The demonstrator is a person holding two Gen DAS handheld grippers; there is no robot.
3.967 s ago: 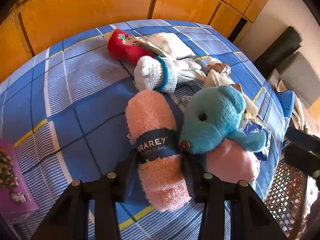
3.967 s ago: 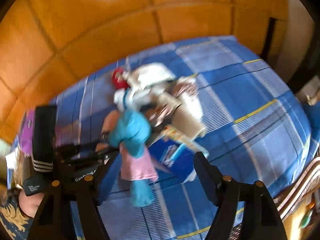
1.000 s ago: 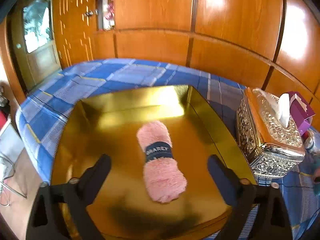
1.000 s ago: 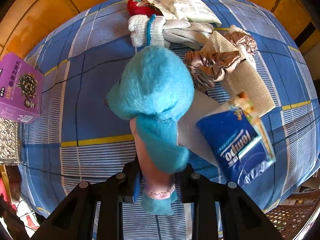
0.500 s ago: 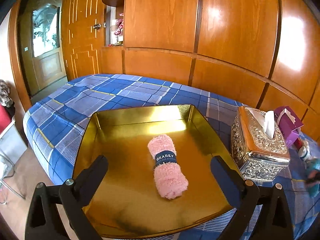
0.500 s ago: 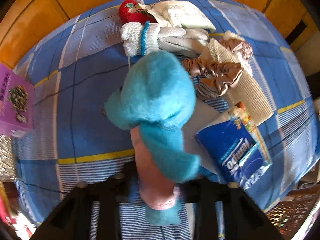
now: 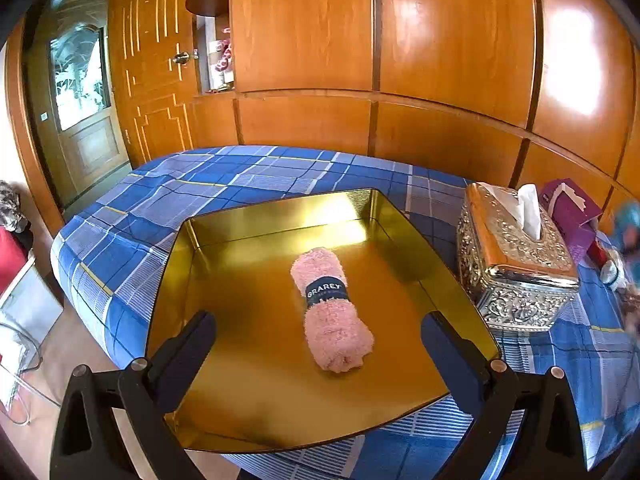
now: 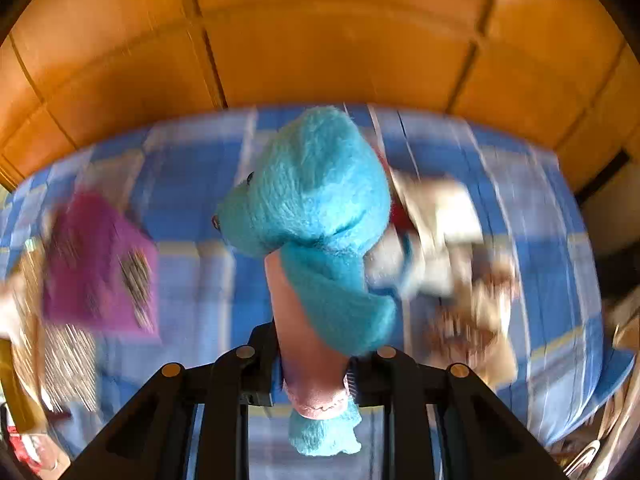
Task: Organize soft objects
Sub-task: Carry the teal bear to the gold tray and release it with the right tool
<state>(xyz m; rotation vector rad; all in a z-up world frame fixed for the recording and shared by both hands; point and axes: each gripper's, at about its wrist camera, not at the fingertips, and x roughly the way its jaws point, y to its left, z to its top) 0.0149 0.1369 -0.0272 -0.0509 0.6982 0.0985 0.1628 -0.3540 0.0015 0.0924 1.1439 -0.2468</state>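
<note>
Left tool (image 7: 318,328) spread wide, gripping nothing, hovering over gold tray (image 7: 404,224). Pink rolled towel (image 7: 330,308) lying loose on tray floor, likely as collection spot. Right tool (image 8: 312,376) clamped on blue plush toy (image 8: 316,216) at pink body, lifted clear of blue plaid surface (image 8: 184,176), probably tray-bound. Background blurred.

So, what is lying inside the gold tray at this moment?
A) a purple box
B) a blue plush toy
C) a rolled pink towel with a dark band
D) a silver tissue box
C: the left wrist view shows only the pink towel lying in the gold tray; the tissue box stands beside the tray, and the right gripper holds the plush toy.
</note>
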